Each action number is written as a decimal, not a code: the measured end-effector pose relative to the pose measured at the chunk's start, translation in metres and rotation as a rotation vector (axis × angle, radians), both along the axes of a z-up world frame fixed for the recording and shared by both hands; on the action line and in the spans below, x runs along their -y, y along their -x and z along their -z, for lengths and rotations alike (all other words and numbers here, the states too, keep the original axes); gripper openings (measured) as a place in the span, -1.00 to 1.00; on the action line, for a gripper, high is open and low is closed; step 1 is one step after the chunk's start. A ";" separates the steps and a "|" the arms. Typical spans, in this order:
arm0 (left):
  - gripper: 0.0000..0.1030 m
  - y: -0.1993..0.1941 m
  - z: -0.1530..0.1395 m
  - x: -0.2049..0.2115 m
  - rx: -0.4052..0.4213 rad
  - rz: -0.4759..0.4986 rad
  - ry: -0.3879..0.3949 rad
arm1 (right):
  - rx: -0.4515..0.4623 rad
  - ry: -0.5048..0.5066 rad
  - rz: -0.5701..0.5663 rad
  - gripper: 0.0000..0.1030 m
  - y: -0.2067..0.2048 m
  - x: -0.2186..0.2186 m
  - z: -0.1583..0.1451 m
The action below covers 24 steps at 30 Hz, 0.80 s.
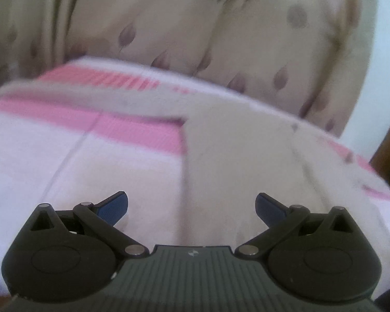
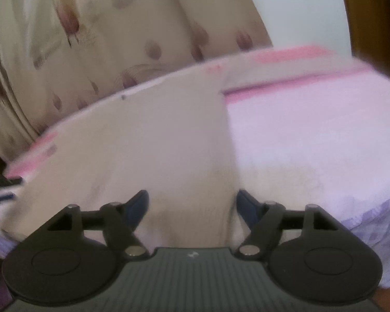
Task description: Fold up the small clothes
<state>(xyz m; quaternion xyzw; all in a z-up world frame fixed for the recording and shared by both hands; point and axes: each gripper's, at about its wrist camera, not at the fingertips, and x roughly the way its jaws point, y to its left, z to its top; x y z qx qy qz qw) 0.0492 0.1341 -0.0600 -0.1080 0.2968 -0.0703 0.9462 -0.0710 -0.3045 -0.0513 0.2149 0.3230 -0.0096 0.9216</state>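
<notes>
A pale beige cloth [image 1: 234, 143] lies flat on the bed, its straight left edge crossing the pink stripe of the sheet. In the right wrist view the same cloth [image 2: 156, 143] spreads wide to the left and narrows toward the camera. My left gripper [image 1: 192, 205] hovers open over the cloth's near end, with nothing between its blue pads [image 1: 114, 206]. My right gripper [image 2: 192, 208] is also open; the cloth's near end runs under the gap between its fingers, with its right edge close to the right finger. The pads do not press on it.
The bed carries a white sheet with pink stripes [image 1: 52, 156]. A cream curtain with a mauve leaf print [image 1: 169, 26] hangs right behind it. A white wall [image 2: 299, 13] and dark wood [image 2: 377, 26] stand at the right. Lilac patterned fabric [image 2: 377, 215] shows at the bed's near right edge.
</notes>
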 end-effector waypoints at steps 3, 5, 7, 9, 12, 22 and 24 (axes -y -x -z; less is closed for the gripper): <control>1.00 -0.009 -0.013 0.019 0.092 0.034 0.012 | 0.110 -0.018 0.093 0.98 0.006 0.027 -0.028; 1.00 -0.021 -0.015 0.037 0.149 0.043 -0.023 | 0.185 -0.075 0.209 1.00 0.008 0.060 -0.040; 1.00 -0.039 -0.011 0.056 0.181 0.049 -0.064 | 0.201 -0.129 0.348 1.00 0.007 0.096 -0.041; 1.00 -0.052 -0.003 0.070 0.197 0.055 -0.103 | 0.183 -0.192 0.445 1.00 0.005 0.134 -0.035; 1.00 -0.074 0.008 0.086 0.144 0.081 -0.126 | 0.220 -0.359 0.416 1.00 -0.005 0.192 -0.013; 1.00 -0.104 0.030 0.080 -0.001 0.066 -0.060 | 0.244 -0.666 0.655 0.74 -0.070 0.378 0.037; 1.00 -0.106 0.032 0.079 -0.022 0.056 -0.057 | 0.181 -0.663 0.667 -0.08 -0.093 0.397 0.050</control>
